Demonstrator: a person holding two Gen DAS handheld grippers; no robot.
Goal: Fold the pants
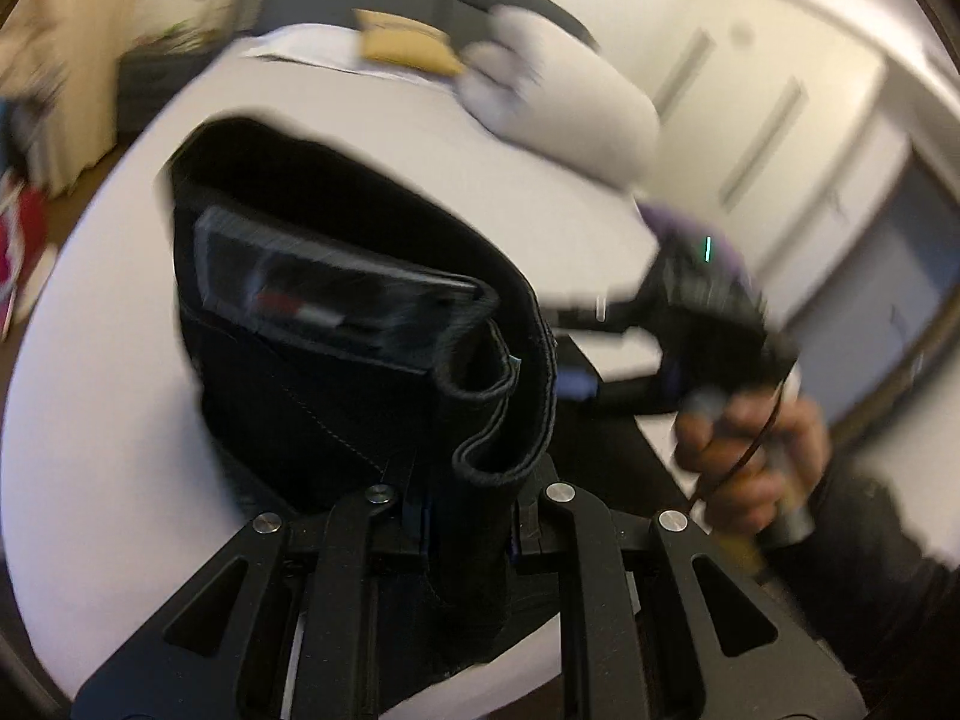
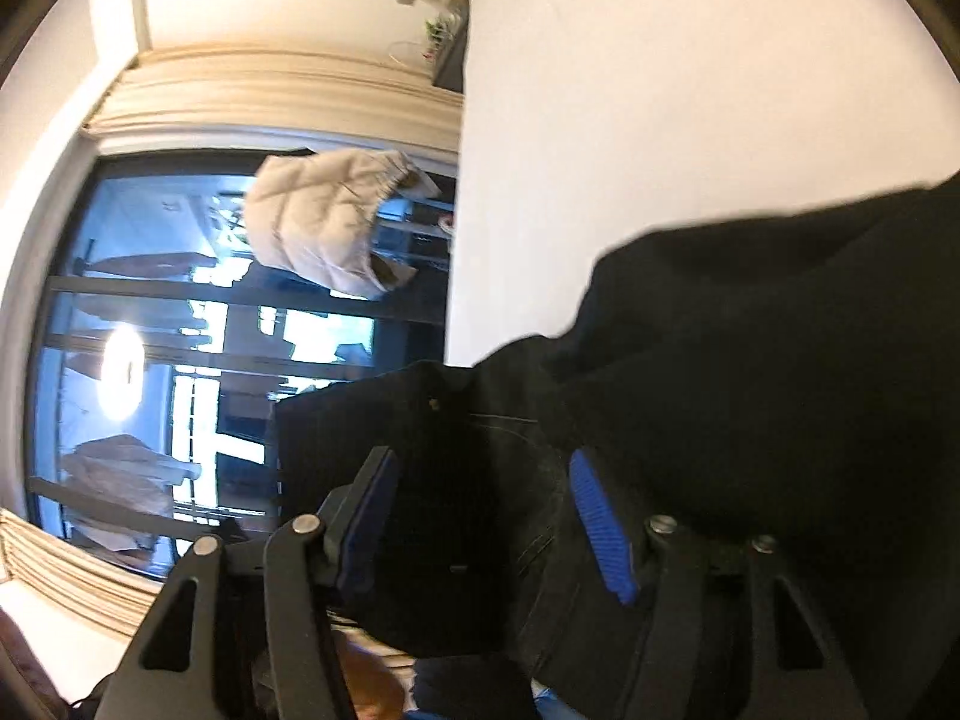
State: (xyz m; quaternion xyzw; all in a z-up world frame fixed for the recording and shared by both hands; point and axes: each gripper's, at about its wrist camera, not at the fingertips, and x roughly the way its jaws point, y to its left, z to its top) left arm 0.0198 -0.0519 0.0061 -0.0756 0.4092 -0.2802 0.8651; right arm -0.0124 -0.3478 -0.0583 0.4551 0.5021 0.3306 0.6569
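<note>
The black pants [image 1: 336, 324] hang over a white bed [image 1: 120, 420], with the waistband and an inner label showing. My left gripper [image 1: 468, 534] is shut on the pants' waist edge and holds it above the bed. My right gripper [image 1: 708, 324] shows in the left wrist view, held by a hand beside the pants. In the right wrist view the right gripper [image 2: 486, 516] stands open, its blue pads [image 2: 600, 528] on either side of black pants fabric [image 2: 750, 360] that fills the gap.
A white pillow [image 1: 576, 114] and a yellow cushion [image 1: 402, 45] lie at the bed's head. White wardrobe doors [image 1: 780, 138] stand to the right. A window [image 2: 150, 330] with a beige jacket [image 2: 324, 216] hanging before it is beside the bed [image 2: 660, 120].
</note>
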